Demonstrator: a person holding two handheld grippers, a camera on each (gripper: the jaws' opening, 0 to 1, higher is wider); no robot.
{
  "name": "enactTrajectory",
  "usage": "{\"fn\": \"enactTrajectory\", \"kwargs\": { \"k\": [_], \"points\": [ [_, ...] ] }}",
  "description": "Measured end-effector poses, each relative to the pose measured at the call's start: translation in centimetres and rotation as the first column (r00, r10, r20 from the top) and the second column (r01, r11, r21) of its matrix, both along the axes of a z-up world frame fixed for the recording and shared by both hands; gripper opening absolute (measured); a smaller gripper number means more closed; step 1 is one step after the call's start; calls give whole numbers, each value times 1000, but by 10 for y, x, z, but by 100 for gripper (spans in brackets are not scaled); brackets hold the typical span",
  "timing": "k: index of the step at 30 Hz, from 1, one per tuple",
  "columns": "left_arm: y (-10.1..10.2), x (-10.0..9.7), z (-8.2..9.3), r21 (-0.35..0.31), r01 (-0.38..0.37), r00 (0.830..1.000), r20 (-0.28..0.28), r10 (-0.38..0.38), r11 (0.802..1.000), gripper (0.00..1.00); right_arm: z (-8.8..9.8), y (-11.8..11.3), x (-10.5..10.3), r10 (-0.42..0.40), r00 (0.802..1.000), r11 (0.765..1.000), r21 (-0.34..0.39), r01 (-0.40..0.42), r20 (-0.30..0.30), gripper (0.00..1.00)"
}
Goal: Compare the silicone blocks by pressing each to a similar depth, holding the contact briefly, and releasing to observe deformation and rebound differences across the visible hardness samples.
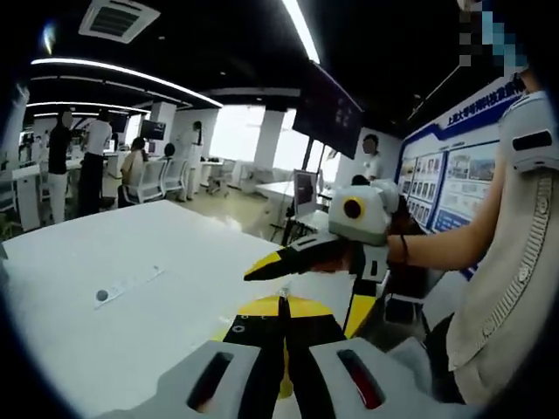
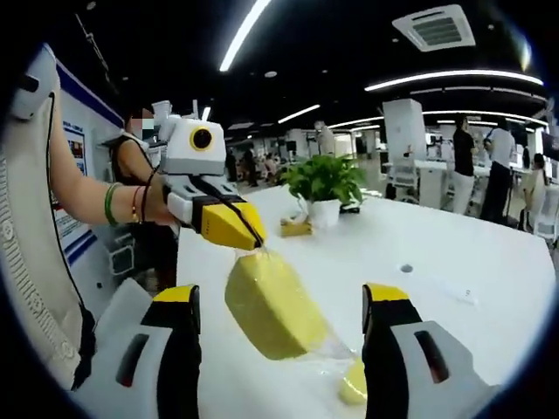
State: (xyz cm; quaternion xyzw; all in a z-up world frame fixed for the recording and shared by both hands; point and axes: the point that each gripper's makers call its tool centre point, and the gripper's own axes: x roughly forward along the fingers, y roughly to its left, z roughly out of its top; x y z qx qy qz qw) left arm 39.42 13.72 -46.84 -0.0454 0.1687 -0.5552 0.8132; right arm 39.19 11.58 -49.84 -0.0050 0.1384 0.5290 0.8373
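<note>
Pressing not yet begun: left gripper [image 2: 247, 237], jaws pinched on a bagged yellow block [image 2: 275, 305] hanging at six o'clock, right gripper [image 2: 278, 336] open around it.

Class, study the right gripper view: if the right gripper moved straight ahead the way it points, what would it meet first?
Probably the yellow silicone block, hanging between its open jaws from the left gripper; depth is uncertain.
</note>
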Motion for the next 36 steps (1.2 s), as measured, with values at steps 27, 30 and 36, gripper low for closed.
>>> {"fn": "enactTrajectory", "kwargs": {
  "k": [27,30,36],
  "points": [
    [47,28,-112,-59,-193,919,-361,159,980,0,-29,-68,-61,-377,905,917,59,394,-195,87],
    [61,38,-127,-61,-225,901,-394,184,973,0,-30,-74,-62,-401,893,907,50,419,-205,86],
    [82,61,-136,-95,-284,868,-447,214,954,0,-36,-86,-61,-454,864,884,14,468,-220,84]
  ]
}}
